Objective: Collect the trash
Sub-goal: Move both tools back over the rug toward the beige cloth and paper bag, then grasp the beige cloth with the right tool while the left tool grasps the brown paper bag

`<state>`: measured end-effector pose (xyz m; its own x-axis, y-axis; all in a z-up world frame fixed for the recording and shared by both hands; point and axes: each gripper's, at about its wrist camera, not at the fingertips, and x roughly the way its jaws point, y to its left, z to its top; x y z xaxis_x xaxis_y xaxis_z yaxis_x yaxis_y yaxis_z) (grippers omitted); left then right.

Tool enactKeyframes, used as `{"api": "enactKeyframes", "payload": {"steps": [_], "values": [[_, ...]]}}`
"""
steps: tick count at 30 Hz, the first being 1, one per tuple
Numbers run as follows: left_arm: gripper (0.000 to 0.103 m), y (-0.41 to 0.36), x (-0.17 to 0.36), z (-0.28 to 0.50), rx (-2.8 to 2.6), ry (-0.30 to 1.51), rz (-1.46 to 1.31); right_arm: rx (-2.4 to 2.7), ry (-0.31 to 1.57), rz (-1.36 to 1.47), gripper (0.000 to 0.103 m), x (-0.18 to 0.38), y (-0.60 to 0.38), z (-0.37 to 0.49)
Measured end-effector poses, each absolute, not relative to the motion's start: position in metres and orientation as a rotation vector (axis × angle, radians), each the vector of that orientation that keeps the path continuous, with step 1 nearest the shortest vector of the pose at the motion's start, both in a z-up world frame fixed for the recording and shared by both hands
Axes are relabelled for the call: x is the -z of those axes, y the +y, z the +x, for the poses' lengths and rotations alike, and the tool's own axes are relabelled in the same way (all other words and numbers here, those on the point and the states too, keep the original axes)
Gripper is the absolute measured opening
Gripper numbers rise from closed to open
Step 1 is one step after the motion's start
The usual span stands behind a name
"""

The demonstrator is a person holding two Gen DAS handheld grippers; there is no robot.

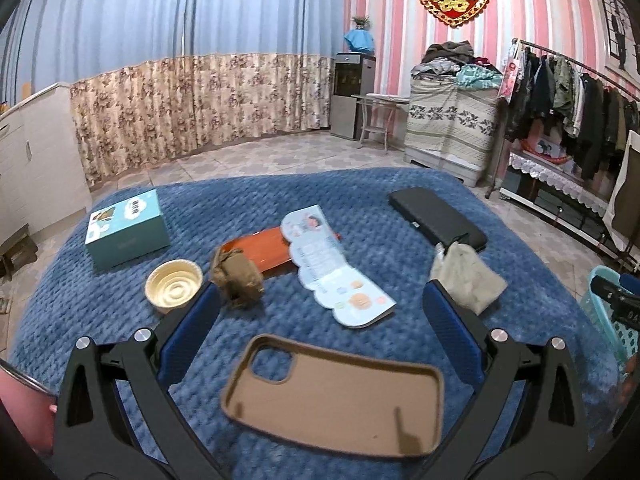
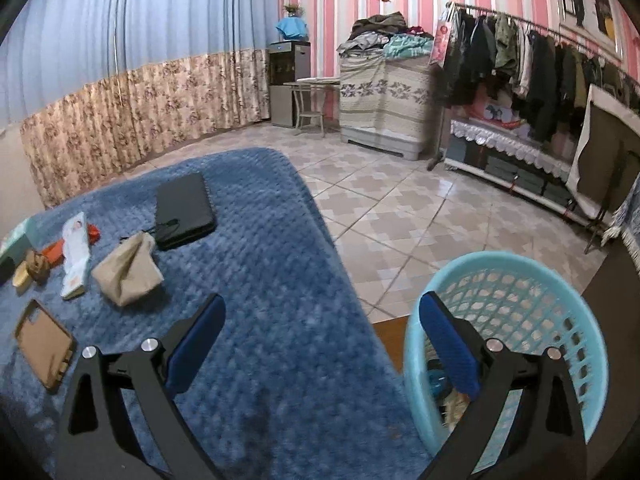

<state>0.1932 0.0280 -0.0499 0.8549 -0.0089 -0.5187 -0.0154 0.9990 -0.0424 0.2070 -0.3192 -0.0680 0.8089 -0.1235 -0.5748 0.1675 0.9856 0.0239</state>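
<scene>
My left gripper (image 1: 320, 300) is open above the blue blanket (image 1: 120, 320), with a brown phone case (image 1: 336, 396) lying between and below its fingers. A crumpled brown paper wad (image 1: 238, 278) sits just past the left fingertip, beside a gold foil cup (image 1: 174, 285). A crumpled beige paper bag (image 1: 468, 276) lies by the right fingertip. My right gripper (image 2: 320, 320) is open and empty over the blanket's right edge, its right finger above the light-blue mesh basket (image 2: 520, 300), which holds some scraps. The beige bag (image 2: 128, 274) lies to its left.
On the blanket lie a teal box (image 1: 128, 228), an orange packet (image 1: 264, 250), a pamphlet (image 1: 332, 268) and a black case (image 1: 436, 216). Tiled floor (image 2: 400, 208) spreads right of the blanket. A clothes rack (image 2: 540, 60) and a covered cabinet (image 2: 384, 96) stand along the wall.
</scene>
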Motion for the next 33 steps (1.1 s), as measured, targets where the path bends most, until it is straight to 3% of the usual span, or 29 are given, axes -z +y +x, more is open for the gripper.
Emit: {"api": "enactKeyframes", "payload": {"steps": [27, 33], "values": [[0.096, 0.109, 0.074, 0.241, -0.053, 0.639, -0.145, -0.001, 0.681, 0.077, 0.095, 0.080, -0.256, 0.259], [0.078, 0.085, 0.085, 0.264, 0.012, 0.687, -0.072, -0.052, 0.715, 0.030, 0.095, 0.091, -0.233, 0.272]]}}
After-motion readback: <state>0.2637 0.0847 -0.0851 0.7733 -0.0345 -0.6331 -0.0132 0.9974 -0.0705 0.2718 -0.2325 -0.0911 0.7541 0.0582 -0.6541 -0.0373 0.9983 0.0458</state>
